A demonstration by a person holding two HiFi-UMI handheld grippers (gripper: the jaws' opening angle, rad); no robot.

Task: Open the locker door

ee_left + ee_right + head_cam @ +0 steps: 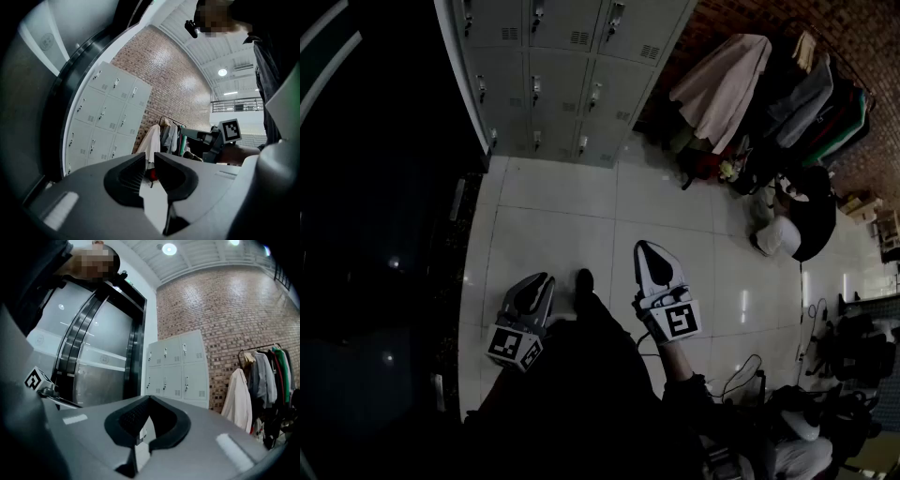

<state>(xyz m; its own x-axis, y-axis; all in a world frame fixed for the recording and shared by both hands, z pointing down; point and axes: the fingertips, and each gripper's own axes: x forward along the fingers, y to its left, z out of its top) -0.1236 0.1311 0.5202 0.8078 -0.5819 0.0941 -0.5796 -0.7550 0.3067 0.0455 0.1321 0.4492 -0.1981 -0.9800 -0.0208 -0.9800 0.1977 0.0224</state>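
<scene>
A bank of grey lockers (553, 66) stands against the far wall, all doors closed, each with a small handle. The lockers (108, 112) also show in the left gripper view, and the lockers (178, 371) in the right gripper view, well ahead of both grippers. My left gripper (546, 279) is held low over the white tiled floor, its jaws a narrow gap apart with nothing between them. My right gripper (645, 246) is beside it, a little further forward, its jaws shut and empty. Both are far short of the lockers.
A dark glass doorway (375, 187) runs along the left. A clothes rack with coats (741, 84) stands right of the lockers against the brick wall. Bags (778, 234) and cables (741, 375) lie on the floor at right. The person's shoe (583, 279) is between the grippers.
</scene>
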